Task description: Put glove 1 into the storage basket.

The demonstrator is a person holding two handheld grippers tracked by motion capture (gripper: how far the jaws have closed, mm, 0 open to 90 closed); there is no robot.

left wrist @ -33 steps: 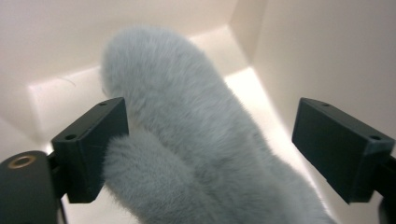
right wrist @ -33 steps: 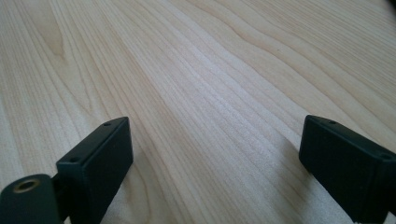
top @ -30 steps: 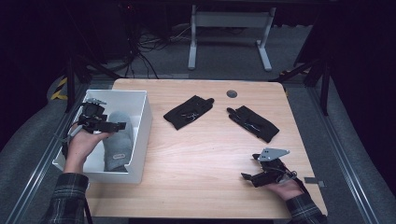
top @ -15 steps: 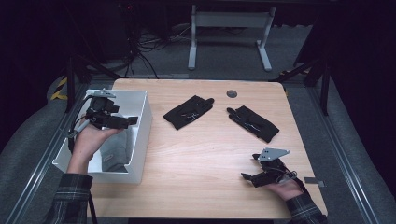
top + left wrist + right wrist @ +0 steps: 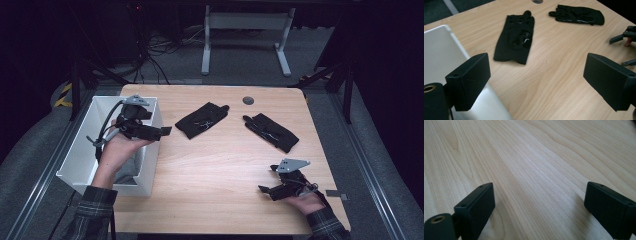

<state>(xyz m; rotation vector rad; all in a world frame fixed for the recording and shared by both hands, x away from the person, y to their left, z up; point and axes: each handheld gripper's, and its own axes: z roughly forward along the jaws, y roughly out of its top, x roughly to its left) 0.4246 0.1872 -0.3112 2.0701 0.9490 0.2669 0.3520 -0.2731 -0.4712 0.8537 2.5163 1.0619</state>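
Left gripper point(image 5: 162, 131), jaws wide and empty, faces the limp, light glove point(image 5: 201, 120) at 2 o'clock; pinch its cuff.

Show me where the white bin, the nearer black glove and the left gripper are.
white bin point(image 5: 82, 160): high view, its left wall.
nearer black glove point(image 5: 515, 40): left gripper view, its palm.
left gripper point(image 5: 162, 132): high view, between its open fingertips.

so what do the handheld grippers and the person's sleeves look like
Both are black handheld tools. The left gripper has two blocky black rectangular jaws, a grey three-cornered plate on top and a grey cable trailing from it. The right gripper is the same make, with its own grey three-cornered plate. The person's sleeves are dark plaid flannel with pale lines, buttoned at the cuffs.
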